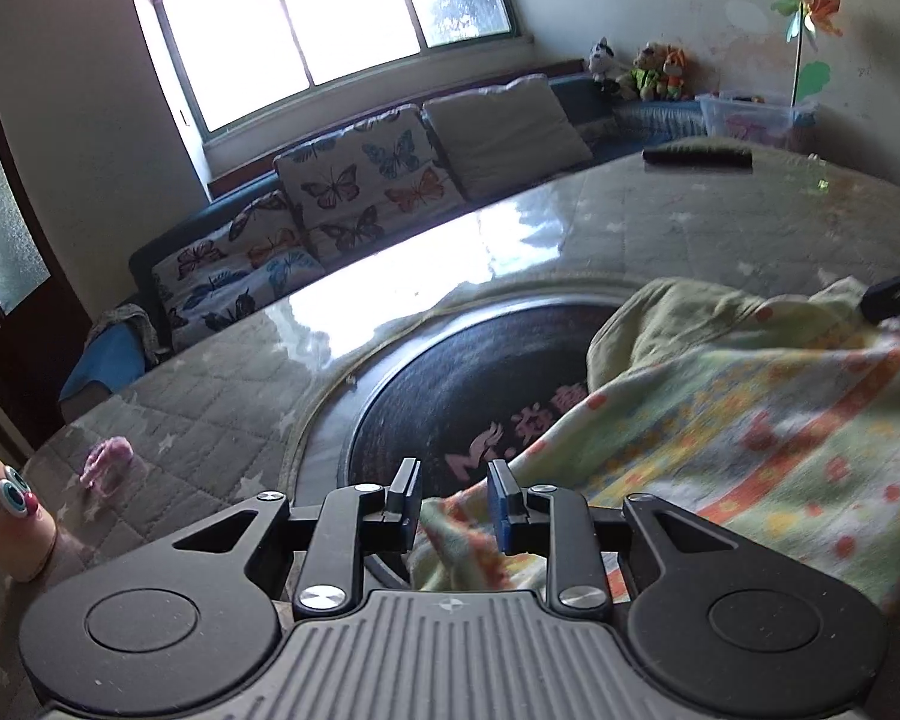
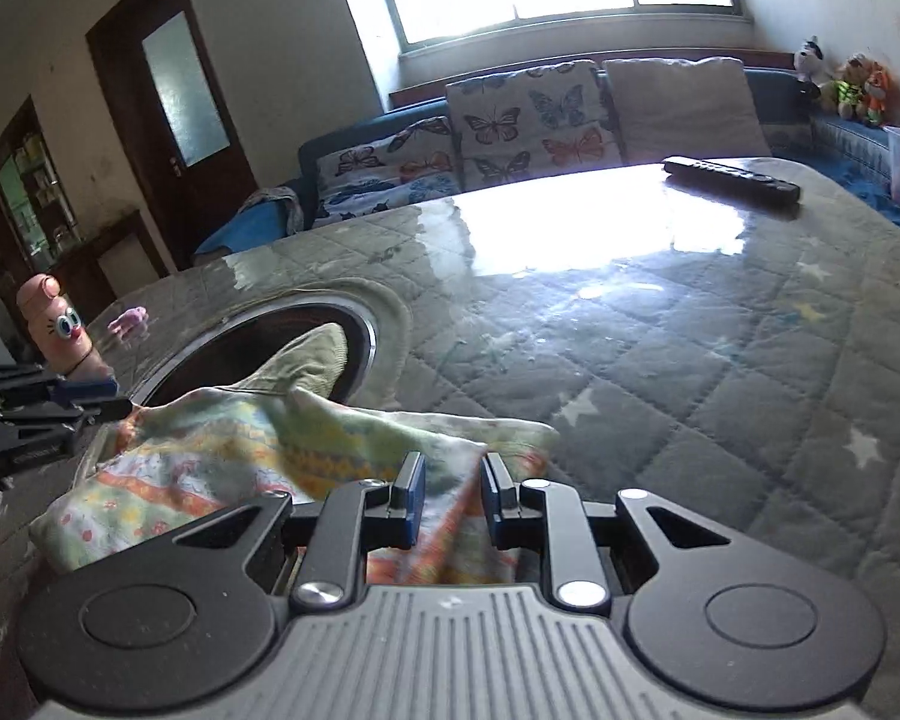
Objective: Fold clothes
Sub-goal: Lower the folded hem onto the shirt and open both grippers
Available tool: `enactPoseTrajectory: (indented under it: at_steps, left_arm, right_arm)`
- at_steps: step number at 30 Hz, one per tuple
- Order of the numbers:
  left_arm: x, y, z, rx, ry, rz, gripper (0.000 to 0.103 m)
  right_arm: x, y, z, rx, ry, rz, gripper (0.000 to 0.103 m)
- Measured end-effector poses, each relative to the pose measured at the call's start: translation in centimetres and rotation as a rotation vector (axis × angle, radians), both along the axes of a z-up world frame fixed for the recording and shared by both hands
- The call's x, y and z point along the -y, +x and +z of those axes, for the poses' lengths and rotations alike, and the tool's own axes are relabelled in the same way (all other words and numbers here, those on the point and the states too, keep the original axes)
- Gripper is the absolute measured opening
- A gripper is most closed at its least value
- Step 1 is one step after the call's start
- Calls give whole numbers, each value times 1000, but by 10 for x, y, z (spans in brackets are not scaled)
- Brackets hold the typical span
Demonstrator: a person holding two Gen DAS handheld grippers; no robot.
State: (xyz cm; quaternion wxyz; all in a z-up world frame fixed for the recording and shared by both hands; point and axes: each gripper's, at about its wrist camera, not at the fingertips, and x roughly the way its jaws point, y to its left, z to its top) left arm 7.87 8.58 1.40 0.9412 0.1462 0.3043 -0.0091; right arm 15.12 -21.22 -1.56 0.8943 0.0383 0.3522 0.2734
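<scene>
On the quilted table (image 2: 690,360), patterned garment (image 2: 222,456) lies crumpled.

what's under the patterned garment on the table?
The patterned garment lies partly over a dark round inset with pink lettering, and over the quilted table cover. The rest of the lettering and anything else beneath is covered.

Soft printed cloth garment (image 1: 750,420), glossy film over quilted table cover (image 2: 690,330), matt black plastic tool (image 1: 450,504)
</scene>
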Motion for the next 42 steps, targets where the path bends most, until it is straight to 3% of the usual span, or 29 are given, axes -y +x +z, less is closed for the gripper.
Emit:
enactPoseTrajectory:
  at_steps: [2,5,7,10,13,16,22,29,35,42]
  left_arm:
    - [5,-2,7,10,-23,-26,27]
    - [16,2,7,-5,-57,-65,27]
    - [24,5,6,-15,-74,-89,27]
    - [34,12,1,-33,-96,-123,27]
    - [39,24,-7,-66,-116,-137,27]
    - [40,33,-13,-89,-130,-121,36]
    - [35,38,-9,-84,-179,-97,42]
    - [41,43,-13,-77,-205,-93,42]
    - [43,47,-20,-82,-187,-81,42]
    - [41,41,-18,-72,-198,-76,42]
  right_arm:
    - [-2,0,-1,-2,-2,-8,20]
    - [-5,0,-3,-4,-4,-20,7]
    - [-8,-2,-1,8,-14,-33,4]
    - [-11,-12,9,78,-55,-57,4]
    - [-18,-11,1,71,-110,-61,5]
    - [-22,-11,-2,92,-152,-76,11]
    - [-33,-18,23,155,-99,-18,16]
    - [-83,-12,14,113,-81,127,16]
    - [-104,-1,-2,89,-123,134,14]
    - [-100,-10,4,107,-107,134,14]
